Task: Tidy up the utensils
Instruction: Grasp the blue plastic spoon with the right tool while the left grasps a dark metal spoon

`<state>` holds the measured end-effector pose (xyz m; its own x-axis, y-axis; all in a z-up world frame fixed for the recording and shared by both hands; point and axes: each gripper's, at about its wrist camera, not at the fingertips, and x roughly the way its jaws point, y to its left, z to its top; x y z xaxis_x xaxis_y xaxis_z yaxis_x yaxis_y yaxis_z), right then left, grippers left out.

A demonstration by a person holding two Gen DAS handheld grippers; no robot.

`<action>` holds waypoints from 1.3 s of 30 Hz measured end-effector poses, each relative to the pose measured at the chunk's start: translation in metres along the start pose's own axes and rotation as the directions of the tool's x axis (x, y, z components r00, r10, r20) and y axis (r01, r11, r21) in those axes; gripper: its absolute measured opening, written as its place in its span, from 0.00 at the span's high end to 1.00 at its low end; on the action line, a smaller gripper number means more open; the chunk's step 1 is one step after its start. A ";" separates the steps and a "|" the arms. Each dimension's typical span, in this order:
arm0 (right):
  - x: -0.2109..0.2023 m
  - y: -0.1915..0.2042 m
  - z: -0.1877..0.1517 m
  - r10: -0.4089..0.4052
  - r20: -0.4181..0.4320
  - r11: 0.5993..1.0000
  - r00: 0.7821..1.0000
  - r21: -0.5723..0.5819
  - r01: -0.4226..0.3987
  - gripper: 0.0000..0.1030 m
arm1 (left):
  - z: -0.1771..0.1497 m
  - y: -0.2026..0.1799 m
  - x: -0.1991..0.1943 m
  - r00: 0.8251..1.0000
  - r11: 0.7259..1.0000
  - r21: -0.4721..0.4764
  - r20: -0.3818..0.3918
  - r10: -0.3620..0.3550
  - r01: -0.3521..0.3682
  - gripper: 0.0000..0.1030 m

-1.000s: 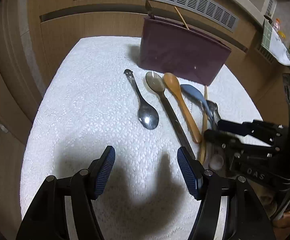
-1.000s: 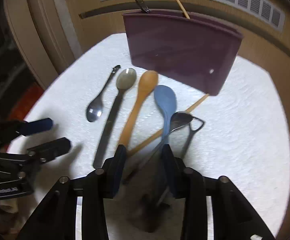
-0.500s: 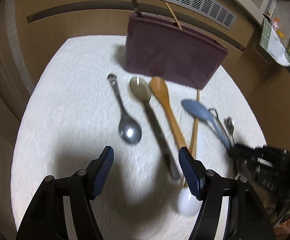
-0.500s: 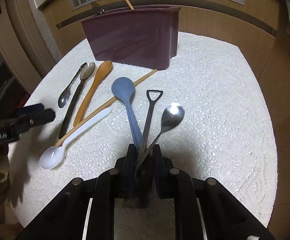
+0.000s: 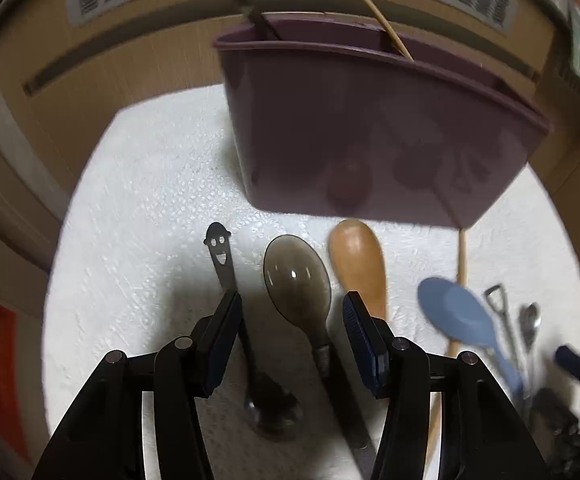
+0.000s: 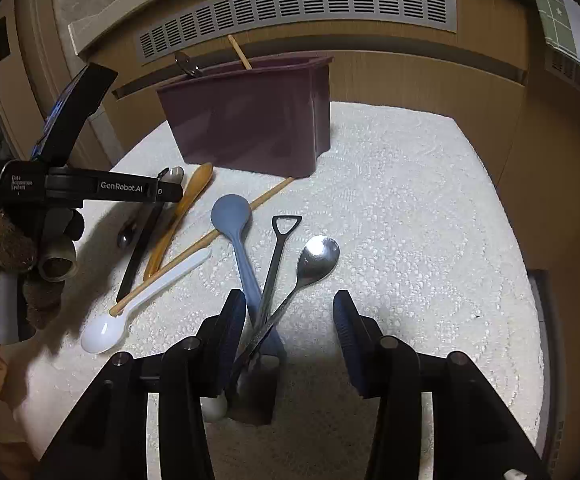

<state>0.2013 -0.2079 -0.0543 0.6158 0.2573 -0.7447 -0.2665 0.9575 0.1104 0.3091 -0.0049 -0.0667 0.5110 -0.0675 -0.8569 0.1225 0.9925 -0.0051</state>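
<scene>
A purple bin [image 5: 374, 132] stands at the back of the white cloth, also in the right wrist view [image 6: 250, 116], with a chopstick and a utensil in it. My left gripper [image 5: 290, 328] is open, low over the smiley-handled metal spoon [image 5: 226, 268] and the smoky translucent spoon [image 5: 296, 280]. The wooden spoon [image 5: 360, 260] lies just right of it. My right gripper [image 6: 288, 320] is open over the handles of the blue spoon [image 6: 234, 224], the black shovel-handled utensil [image 6: 280, 240] and the shiny metal spoon [image 6: 316, 260].
A white plastic spoon [image 6: 142, 300] and a long wooden chopstick [image 6: 210, 240] lie left of the blue spoon. A wooden cabinet with a grey vent [image 6: 298, 8] stands behind the cloth-covered table [image 6: 430, 240].
My right gripper was shut on the crossed handles half a second ago and has opened. My left gripper has moved forward and down over the two left spoons.
</scene>
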 end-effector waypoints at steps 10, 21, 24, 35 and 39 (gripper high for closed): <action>0.004 0.005 -0.002 -0.020 -0.013 1.000 1.000 -0.014 0.020 0.47 | -0.045 0.011 -0.021 1.000 0.994 0.105 0.004 0.016 -0.016 0.48; 0.007 0.007 -0.006 -0.044 -0.013 0.999 0.999 -0.031 0.044 0.47 | -0.031 0.018 -0.019 0.993 0.994 -0.010 -0.029 -0.112 0.112 0.48; 0.008 0.007 -0.006 -0.045 -0.016 0.999 0.999 -0.031 0.044 0.47 | -0.020 0.008 -0.002 0.997 0.998 0.005 -0.035 -0.068 0.068 0.48; 0.020 0.024 0.032 0.049 -0.070 0.990 0.996 -0.131 -0.058 0.47 | -0.058 -0.004 -0.025 0.992 0.988 0.081 -0.001 -0.128 0.128 0.70; 0.054 0.039 0.062 0.061 -0.140 0.986 0.988 -0.145 -0.081 0.49 | -0.069 0.009 -0.035 0.987 0.986 0.047 0.001 -0.163 0.163 0.69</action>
<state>0.2701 -0.1489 -0.0496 0.4882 0.2941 -0.8217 -0.4203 0.9044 0.0739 0.2335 0.0137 -0.0724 0.4850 -0.2285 -0.8441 0.2436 0.9624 -0.1205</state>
